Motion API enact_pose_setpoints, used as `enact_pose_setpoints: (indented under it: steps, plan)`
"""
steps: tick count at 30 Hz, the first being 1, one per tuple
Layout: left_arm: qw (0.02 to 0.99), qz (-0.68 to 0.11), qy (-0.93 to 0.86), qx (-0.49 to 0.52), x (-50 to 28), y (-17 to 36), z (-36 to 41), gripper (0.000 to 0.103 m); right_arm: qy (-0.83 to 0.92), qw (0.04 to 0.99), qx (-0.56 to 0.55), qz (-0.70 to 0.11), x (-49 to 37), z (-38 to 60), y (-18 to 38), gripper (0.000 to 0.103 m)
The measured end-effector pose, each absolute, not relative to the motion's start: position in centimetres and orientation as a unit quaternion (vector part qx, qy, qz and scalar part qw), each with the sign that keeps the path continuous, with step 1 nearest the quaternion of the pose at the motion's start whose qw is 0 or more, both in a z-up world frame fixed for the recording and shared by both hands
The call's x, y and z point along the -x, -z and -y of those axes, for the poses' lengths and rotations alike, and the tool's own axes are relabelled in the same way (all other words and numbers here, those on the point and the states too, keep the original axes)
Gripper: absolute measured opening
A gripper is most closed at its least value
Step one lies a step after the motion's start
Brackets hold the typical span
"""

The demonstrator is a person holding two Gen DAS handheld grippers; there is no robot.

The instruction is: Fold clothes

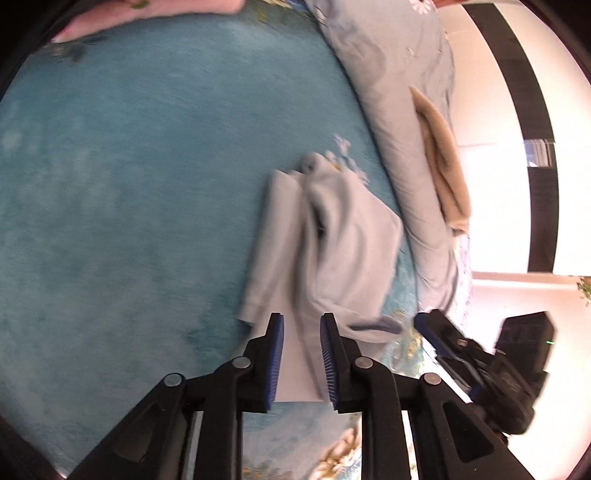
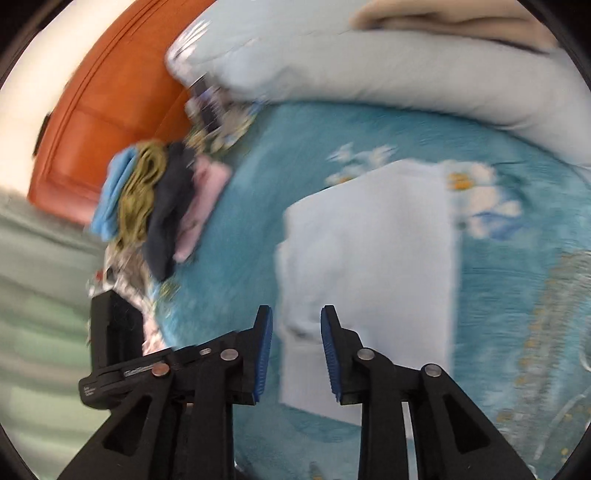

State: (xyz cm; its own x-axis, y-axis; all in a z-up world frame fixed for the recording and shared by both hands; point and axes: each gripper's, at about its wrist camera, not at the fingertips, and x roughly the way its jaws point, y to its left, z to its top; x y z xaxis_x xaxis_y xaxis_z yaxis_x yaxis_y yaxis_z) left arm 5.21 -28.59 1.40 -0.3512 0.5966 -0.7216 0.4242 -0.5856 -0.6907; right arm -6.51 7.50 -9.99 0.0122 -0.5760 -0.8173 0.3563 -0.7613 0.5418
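Note:
A pale blue garment [image 1: 325, 236] lies partly folded on the teal bedspread [image 1: 129, 184], one sleeve laid along its left side. My left gripper [image 1: 302, 325] is open, its jaws apart just above the garment's near edge, holding nothing. The right gripper shows in the left wrist view [image 1: 461, 350] at the lower right, beside the garment. In the right wrist view the same garment [image 2: 369, 266] looks like a flat rectangle, blurred. My right gripper [image 2: 296, 321] is open over its near left edge, empty.
A rolled pale blue duvet [image 1: 399, 122] with a beige towel [image 1: 443, 155] on it borders the bed's far side. A pile of folded clothes [image 2: 159, 206] sits near an orange headboard [image 2: 103, 103]. A pink item [image 1: 147, 11] lies at the top left.

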Motion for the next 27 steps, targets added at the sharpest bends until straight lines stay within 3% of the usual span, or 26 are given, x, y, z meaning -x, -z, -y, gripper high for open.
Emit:
enact_pose_setpoints:
  steps: [2, 14, 18, 27]
  plan:
    - [0.082, 0.447, -0.682, 0.573, -4.5, -2.1, 28.0, 0.029, 0.699, 0.297, -0.643, 0.096, 6.9, -9.8, 11.1, 0.028]
    - [0.07, 0.506, -0.627, 0.589, -4.7, -1.2, 26.9, 0.042, 0.659, 0.296, -0.673, 0.158, 5.0, -10.3, 15.0, 0.028]
    - [0.072, 0.539, -0.599, 0.588, -4.3, -0.3, 26.3, 0.048, 0.652, 0.329, -0.675, 0.108, 4.1, -8.7, 14.9, 0.028]
    - [0.079, 0.583, -0.551, 0.592, -6.6, 0.9, 26.5, 0.051, 0.626, 0.358, -0.69, 0.049, 1.8, -7.0, 16.3, 0.028]
